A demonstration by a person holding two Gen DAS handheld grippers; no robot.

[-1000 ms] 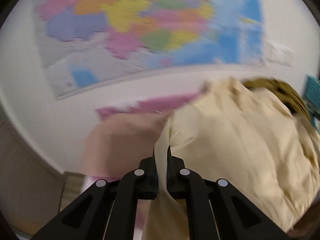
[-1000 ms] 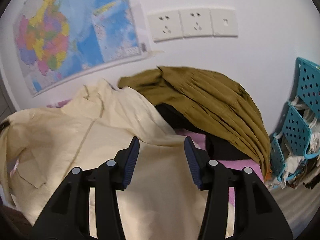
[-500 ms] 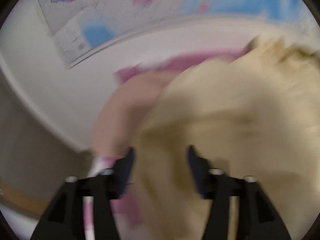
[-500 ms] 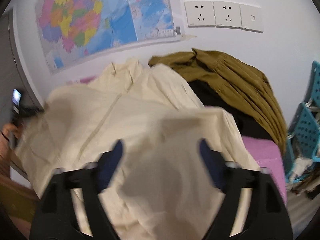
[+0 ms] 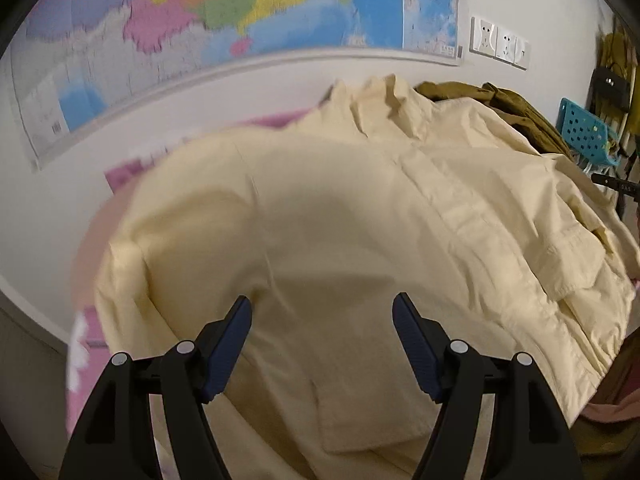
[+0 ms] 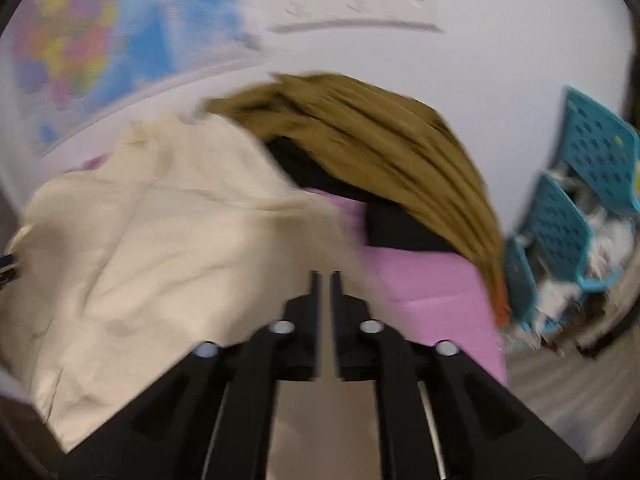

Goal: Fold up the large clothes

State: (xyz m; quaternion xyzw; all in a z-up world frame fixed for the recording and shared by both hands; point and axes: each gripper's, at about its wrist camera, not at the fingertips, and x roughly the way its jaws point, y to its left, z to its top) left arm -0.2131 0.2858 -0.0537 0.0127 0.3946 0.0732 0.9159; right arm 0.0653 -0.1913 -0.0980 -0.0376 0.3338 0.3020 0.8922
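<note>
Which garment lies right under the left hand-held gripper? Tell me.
The cream shirt, spread across the pink surface. The olive-brown garment is heaped farther back by the wall, and a black one lies beneath that.

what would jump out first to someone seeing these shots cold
A big cream shirt sprawls across the pink surface, filling most of both views, with the left gripper wide open above it. Behind it lies an olive-brown garment draped over something black, against the white wall. A bright coloured map hangs on that wall, and a teal basket stands at the right.
</note>
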